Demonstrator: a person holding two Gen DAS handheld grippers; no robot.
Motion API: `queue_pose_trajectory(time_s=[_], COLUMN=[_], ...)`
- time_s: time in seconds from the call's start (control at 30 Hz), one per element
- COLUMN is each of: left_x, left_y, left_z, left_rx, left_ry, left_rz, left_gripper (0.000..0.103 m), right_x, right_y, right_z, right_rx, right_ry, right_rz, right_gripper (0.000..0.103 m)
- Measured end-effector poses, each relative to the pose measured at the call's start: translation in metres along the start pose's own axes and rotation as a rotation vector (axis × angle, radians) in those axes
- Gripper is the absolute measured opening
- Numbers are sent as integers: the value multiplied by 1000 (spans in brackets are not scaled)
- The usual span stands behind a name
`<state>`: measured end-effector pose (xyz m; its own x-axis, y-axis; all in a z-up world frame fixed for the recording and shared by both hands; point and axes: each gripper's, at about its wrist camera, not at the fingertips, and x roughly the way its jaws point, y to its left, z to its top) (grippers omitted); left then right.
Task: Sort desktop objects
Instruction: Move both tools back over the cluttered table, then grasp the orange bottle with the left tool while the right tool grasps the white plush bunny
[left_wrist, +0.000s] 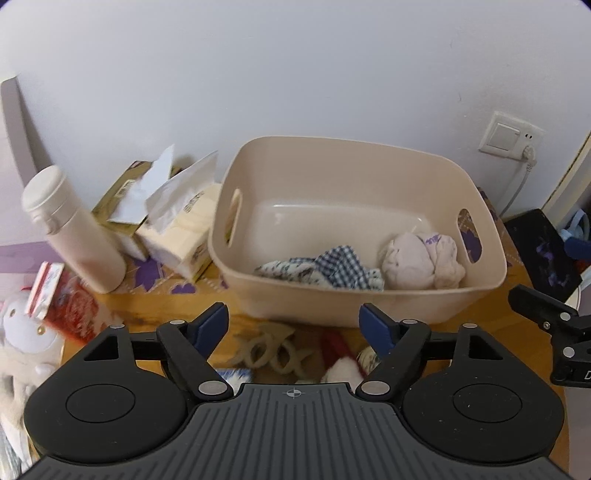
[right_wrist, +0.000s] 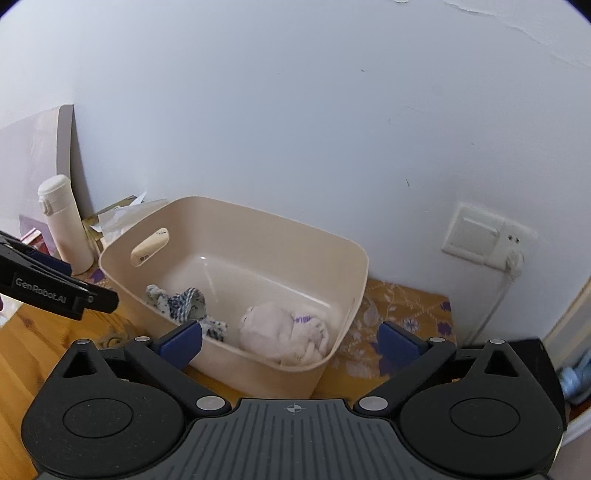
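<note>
Now both the left gripper and right gripper hang released before the beige bin, which holds a checked cloth beside a pale bundle.

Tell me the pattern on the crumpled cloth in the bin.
Blue-and-white gingham check on the crumpled cloth in the beige plastic bin; clearest in the left wrist view.

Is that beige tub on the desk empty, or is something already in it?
Not empty. The beige tub holds a crumpled blue checked cloth and a balled-up pale pink cloth along its near side; the rest of its floor is bare.
</note>
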<state>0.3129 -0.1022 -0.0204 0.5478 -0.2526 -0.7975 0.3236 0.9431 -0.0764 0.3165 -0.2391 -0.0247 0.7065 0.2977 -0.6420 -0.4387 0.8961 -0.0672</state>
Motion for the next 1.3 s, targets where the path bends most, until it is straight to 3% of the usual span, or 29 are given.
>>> queue_pose_trajectory(time_s=[0.23,0.37,0.93,1.3], left_x=[-25,-36,-30,-23], left_y=[11,20,33,16], left_z=[-29,-49,-139,-175], left_rx=[10,-8,-66,-127], left_ry=[-10,-10,179,231], left_rz=[4,25,2,6], left_gripper=[81,81,82,82], right_x=[-22,-34,-52,-45], right_y=[16,21,52,79], right_z=[-28,-42,-120,-152], right_rx=[30,99,94,42], right_ry=[33,43,211,306], right_rz=[-7,32,60,150], right_gripper=[103,103,103,103])
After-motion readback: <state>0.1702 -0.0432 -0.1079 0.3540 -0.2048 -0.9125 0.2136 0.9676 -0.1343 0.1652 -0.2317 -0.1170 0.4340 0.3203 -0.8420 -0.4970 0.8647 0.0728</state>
